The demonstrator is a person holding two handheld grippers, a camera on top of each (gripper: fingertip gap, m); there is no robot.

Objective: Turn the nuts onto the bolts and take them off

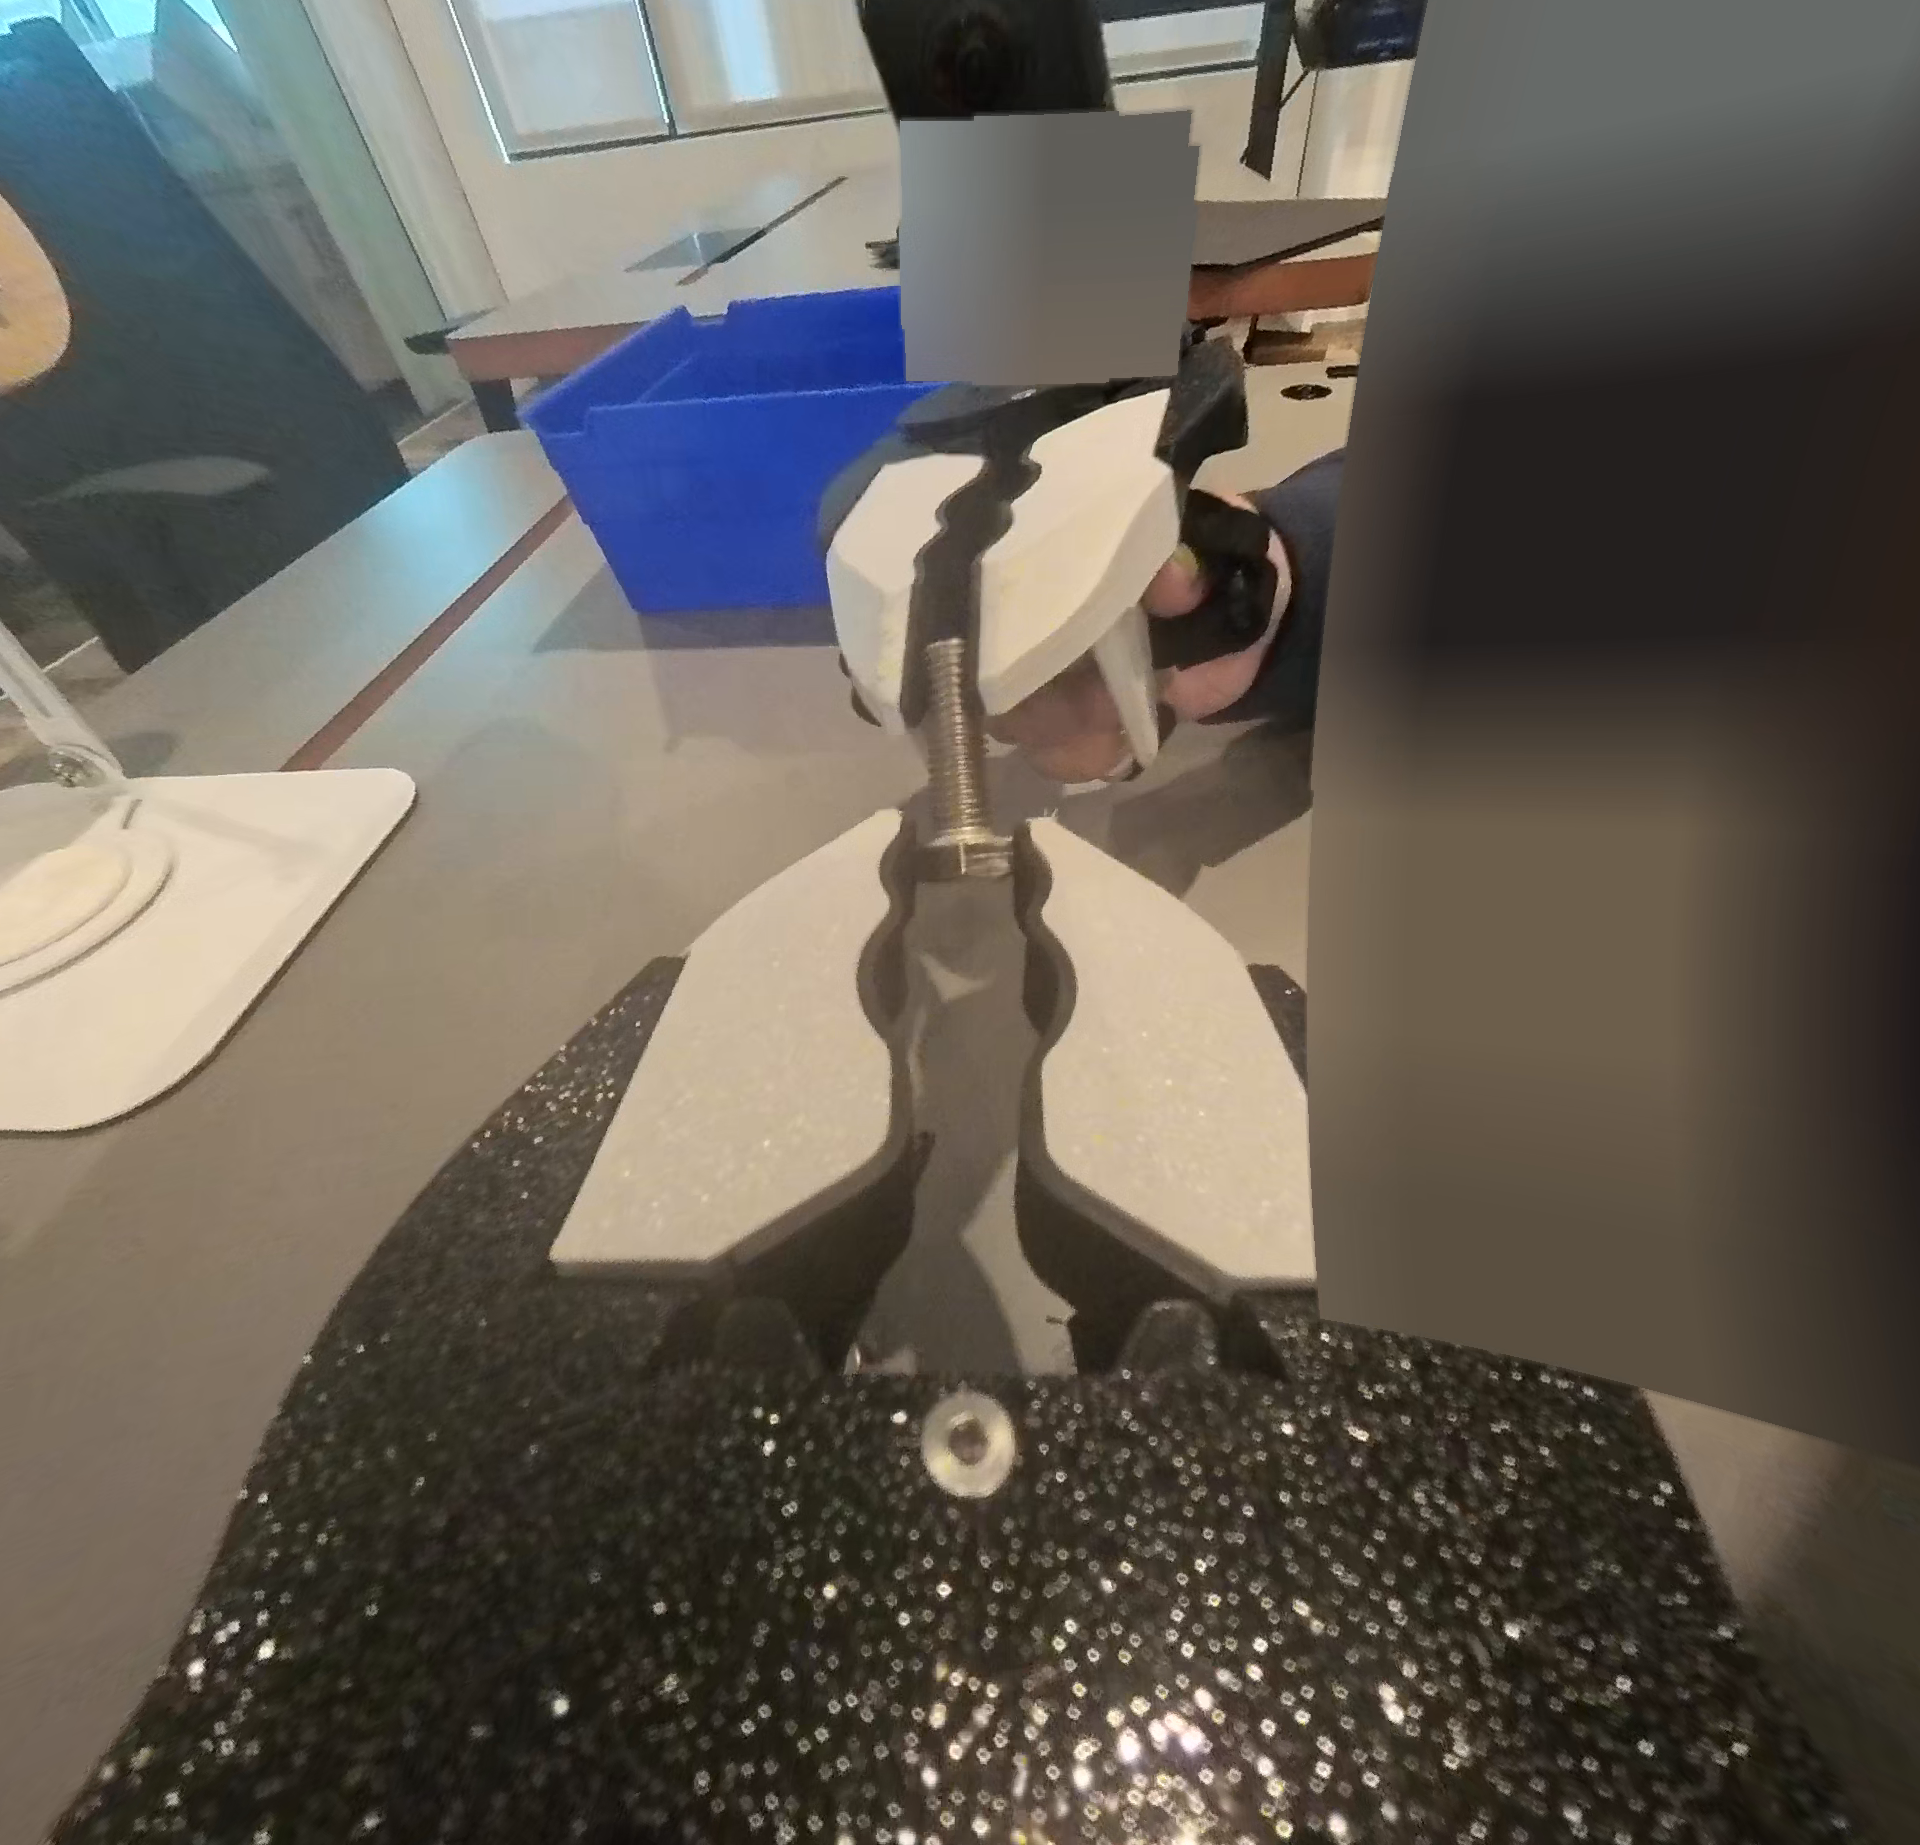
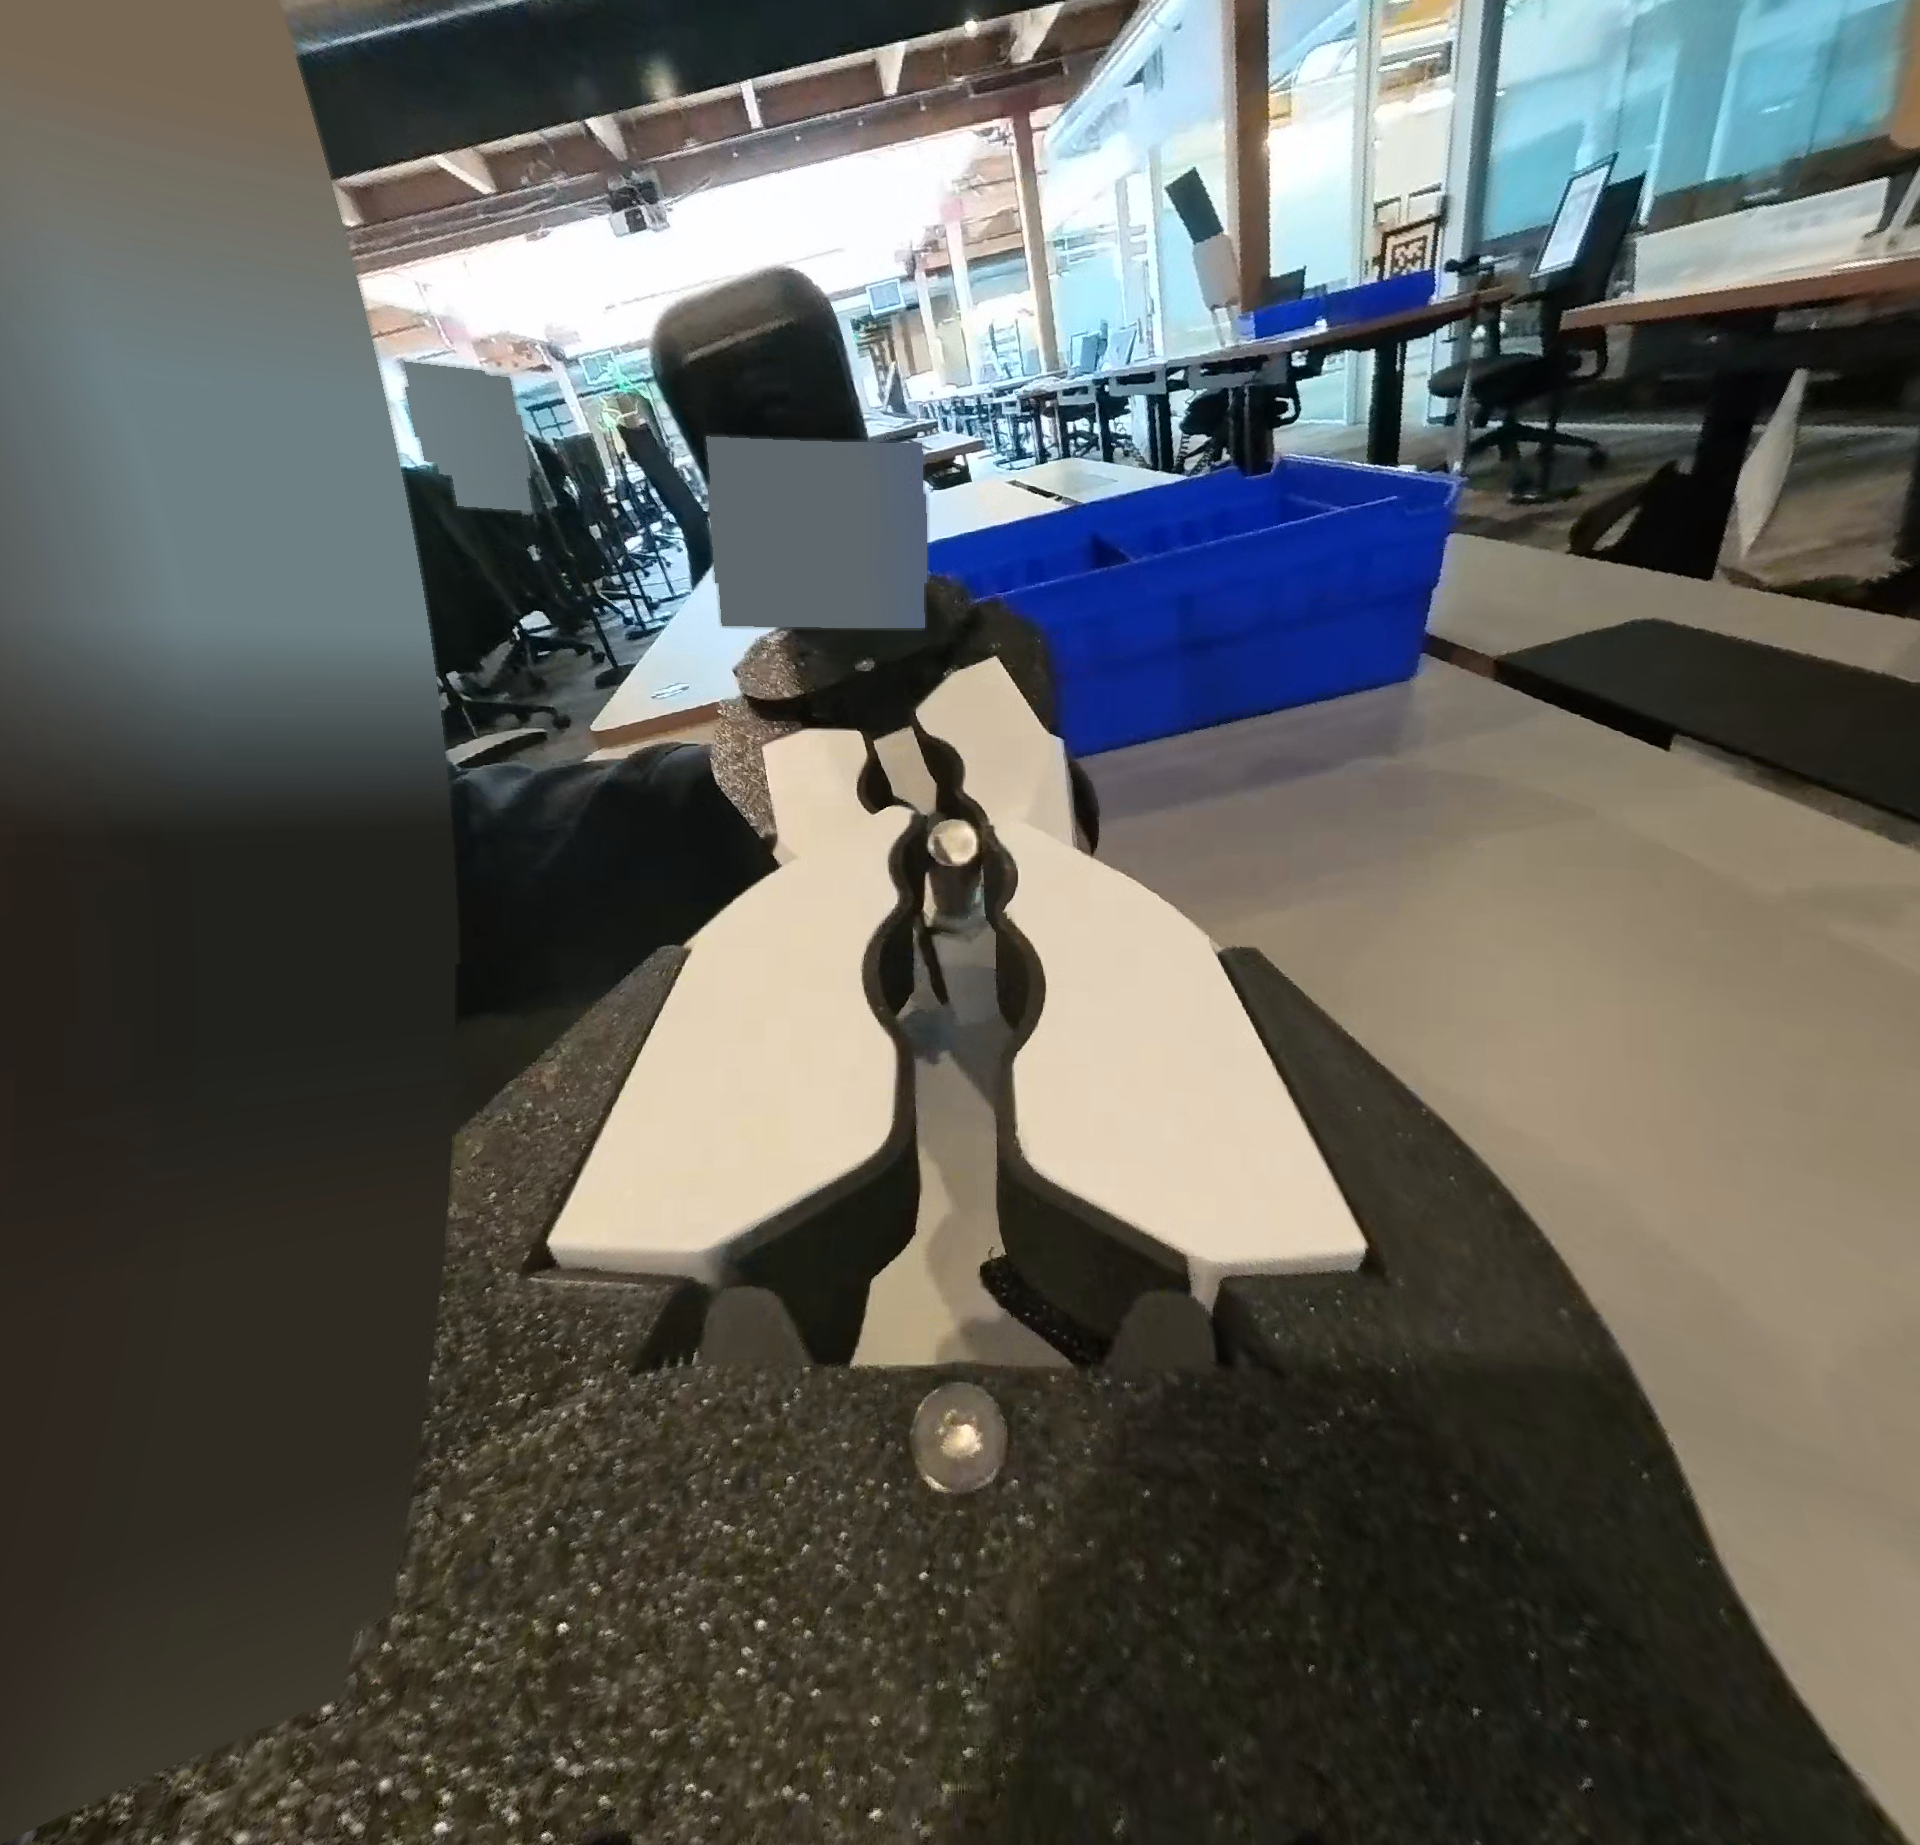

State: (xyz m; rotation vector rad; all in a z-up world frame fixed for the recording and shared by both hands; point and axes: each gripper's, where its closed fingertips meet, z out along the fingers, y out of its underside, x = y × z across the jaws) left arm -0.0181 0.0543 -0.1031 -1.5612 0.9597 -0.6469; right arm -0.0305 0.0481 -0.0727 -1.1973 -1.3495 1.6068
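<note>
A silver bolt (image 1: pixel 948 746) is held in the air between my two grippers, above the grey table (image 1: pixel 499 756). My left gripper (image 1: pixel 961 855) is shut on the hex piece at the bolt's near end; I cannot tell whether that piece is the head or a nut. The threaded shaft runs up into my right gripper (image 1: pixel 940 694), whose white fingers (image 1: pixel 1049 569) close around its far end. In the right wrist view the bolt (image 2: pixel 952 876) sits between my right gripper's tips (image 2: pixel 951 850). The left gripper's white fingers (image 2: pixel 831 777) show just behind it.
A blue bin (image 1: pixel 727 476) with dividers stands on the table behind the grippers; it also shows in the right wrist view (image 2: pixel 1226 621). A white stand base (image 1: pixel 208 922) lies at left. A black mat (image 2: pixel 1714 699) lies at right. A person's hand (image 1: pixel 1195 652) holds the right gripper. Only a small space, under 4 cm, lies between the two pairs of fingers.
</note>
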